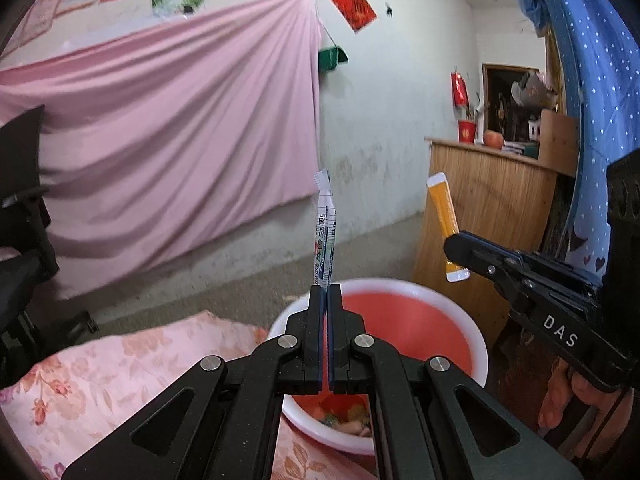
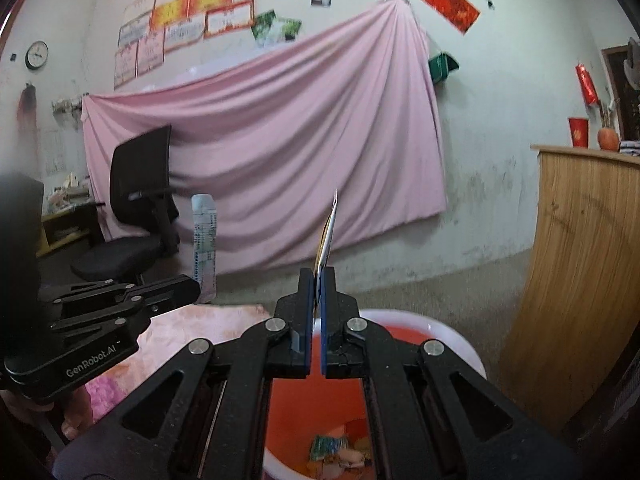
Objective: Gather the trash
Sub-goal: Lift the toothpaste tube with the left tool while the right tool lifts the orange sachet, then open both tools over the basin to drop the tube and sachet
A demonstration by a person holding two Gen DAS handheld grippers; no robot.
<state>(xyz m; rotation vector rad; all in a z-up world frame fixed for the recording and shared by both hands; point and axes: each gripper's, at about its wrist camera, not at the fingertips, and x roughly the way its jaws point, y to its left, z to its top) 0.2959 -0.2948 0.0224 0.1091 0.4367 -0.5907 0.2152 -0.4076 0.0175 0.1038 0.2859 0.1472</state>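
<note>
Orange-lined white plastic basin (image 1: 416, 320), wrappers already inside, sits below both tools. Left gripper (image 1: 325, 292) pinches a white-and-blue printed sachet (image 1: 325, 236); right gripper (image 2: 319, 276) pinches an orange stick sachet (image 1: 444, 216). Risk: light packets released near the rim may flutter onto the pink floral cloth (image 1: 120, 364).

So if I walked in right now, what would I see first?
Probably the two black grippers, each pinching a thin packet upright: the left gripper holds a white packet, the right gripper an orange packet. Just below them sits a red basin with wrappers at its bottom. Behind, a big pink sheet hangs on the wall.
</note>
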